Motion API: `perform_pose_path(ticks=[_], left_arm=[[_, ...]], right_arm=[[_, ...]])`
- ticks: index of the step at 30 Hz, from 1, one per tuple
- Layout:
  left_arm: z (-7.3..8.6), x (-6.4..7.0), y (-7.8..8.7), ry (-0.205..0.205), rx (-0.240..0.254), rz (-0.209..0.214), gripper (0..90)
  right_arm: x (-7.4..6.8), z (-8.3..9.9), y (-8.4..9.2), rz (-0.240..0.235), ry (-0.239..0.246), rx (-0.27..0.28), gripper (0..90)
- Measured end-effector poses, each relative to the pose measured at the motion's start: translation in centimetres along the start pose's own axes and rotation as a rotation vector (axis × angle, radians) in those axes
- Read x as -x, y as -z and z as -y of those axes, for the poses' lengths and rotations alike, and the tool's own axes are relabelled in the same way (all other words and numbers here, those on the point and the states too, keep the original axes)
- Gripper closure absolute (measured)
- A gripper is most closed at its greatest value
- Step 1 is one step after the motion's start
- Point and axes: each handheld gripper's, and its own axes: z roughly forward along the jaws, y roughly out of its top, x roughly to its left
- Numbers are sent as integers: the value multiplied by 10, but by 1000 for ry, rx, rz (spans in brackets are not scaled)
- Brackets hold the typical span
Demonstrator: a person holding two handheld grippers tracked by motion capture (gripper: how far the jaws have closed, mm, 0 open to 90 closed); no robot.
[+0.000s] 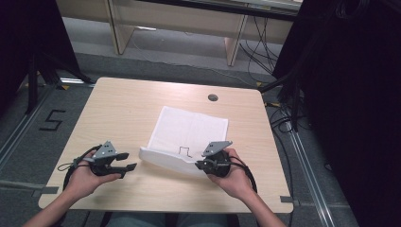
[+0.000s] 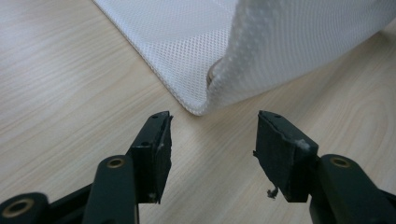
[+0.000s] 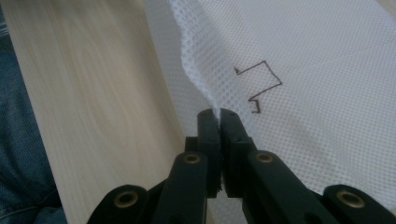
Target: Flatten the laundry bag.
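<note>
Right gripper (image 3: 218, 116): fingers closed on the near edge of the white mesh cloth (image 3: 327, 70), which is pinched between them and lifted into a raised fold. A dark angular line mark (image 3: 259, 86) is seen on the mesh just beyond the fingers. Left gripper (image 2: 212, 135): fingers spread apart, nothing between them, held just short of the cloth's near left corner. The cloth is spread at the middle of the light wooden counter (image 1: 118, 109).

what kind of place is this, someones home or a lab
Most likely a lab or recording workspace, not a home. A bare wooden table stands on grey floor with a taped number 5; bundles of black cables trail past dark curtains. The person works a white mesh cloth with handheld grippers.
</note>
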Motion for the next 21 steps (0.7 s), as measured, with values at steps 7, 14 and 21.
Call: perform_pose_path(ticks=[7,14,21], left_arm=[[-1,-2,11,-15,17,3,455],[-2,-5,17,-1,30,-3,469],[-3,-5,18,8,38,-21,489]], right_arm=[[-5,5,-6,-29,-14,-30,887],[-15,11,-14,-72,-3,-76,883],[-24,17,-22,-122,30,-118,878]])
